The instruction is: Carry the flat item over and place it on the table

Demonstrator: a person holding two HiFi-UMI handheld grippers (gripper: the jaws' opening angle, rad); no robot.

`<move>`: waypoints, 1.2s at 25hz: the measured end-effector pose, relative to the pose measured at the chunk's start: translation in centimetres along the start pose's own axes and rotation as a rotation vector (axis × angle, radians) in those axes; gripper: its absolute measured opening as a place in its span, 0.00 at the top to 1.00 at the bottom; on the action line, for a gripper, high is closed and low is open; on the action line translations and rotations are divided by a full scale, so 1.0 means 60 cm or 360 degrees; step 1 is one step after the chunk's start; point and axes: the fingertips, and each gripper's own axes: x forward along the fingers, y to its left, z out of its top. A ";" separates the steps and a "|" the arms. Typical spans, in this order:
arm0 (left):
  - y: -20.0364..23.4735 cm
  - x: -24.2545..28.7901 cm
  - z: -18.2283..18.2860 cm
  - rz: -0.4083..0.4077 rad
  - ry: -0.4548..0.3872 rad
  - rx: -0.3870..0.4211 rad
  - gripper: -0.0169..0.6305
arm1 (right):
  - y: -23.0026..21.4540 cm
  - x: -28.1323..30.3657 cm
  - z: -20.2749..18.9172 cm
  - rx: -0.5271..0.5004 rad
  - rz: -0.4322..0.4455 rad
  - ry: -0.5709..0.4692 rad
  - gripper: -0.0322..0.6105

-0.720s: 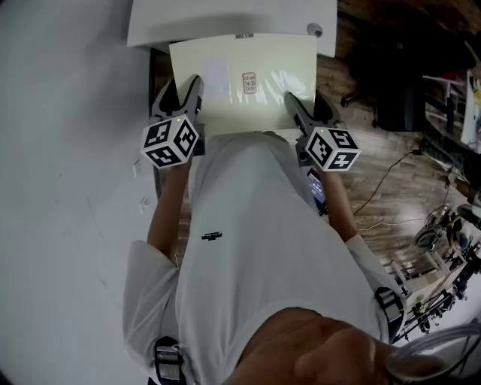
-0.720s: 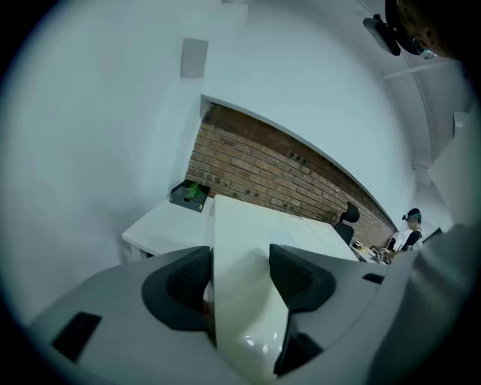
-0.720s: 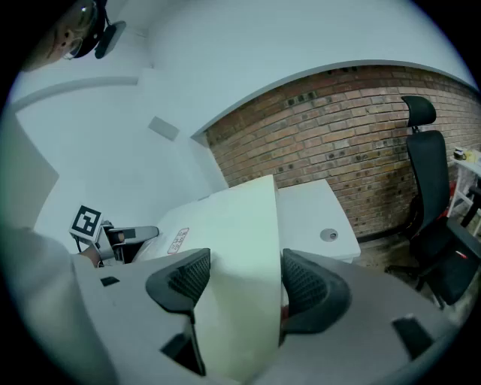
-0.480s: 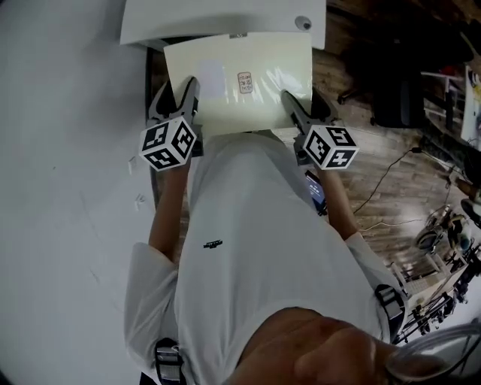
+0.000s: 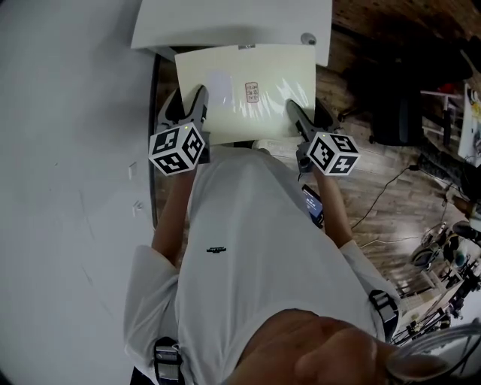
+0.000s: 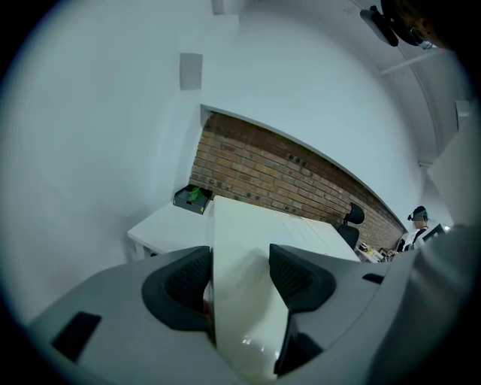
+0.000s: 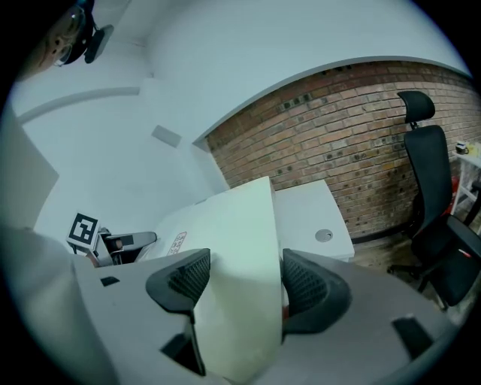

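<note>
Both the left gripper (image 6: 239, 272) and right gripper (image 7: 244, 282) are clamping the pale sheet (image 5: 248, 90), desk (image 5: 225, 22) at twelve o'clock.

flat item (image 5: 248, 90): cream, smooth, slight gloss | table (image 5: 225, 22): white, matt | floor (image 5: 391, 162): glossy wood | wall (image 7: 338, 150): rough brick

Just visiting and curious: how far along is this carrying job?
Done: the pale cream flat board is already at the edge of the white table. In hand: left gripper and right gripper clamp its sides. Left: setting it down, letting go.
</note>
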 end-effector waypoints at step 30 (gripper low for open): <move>0.259 0.221 0.186 0.0072 0.0030 -0.0148 0.58 | 0.093 0.361 0.169 -0.0048 0.0052 0.0126 0.49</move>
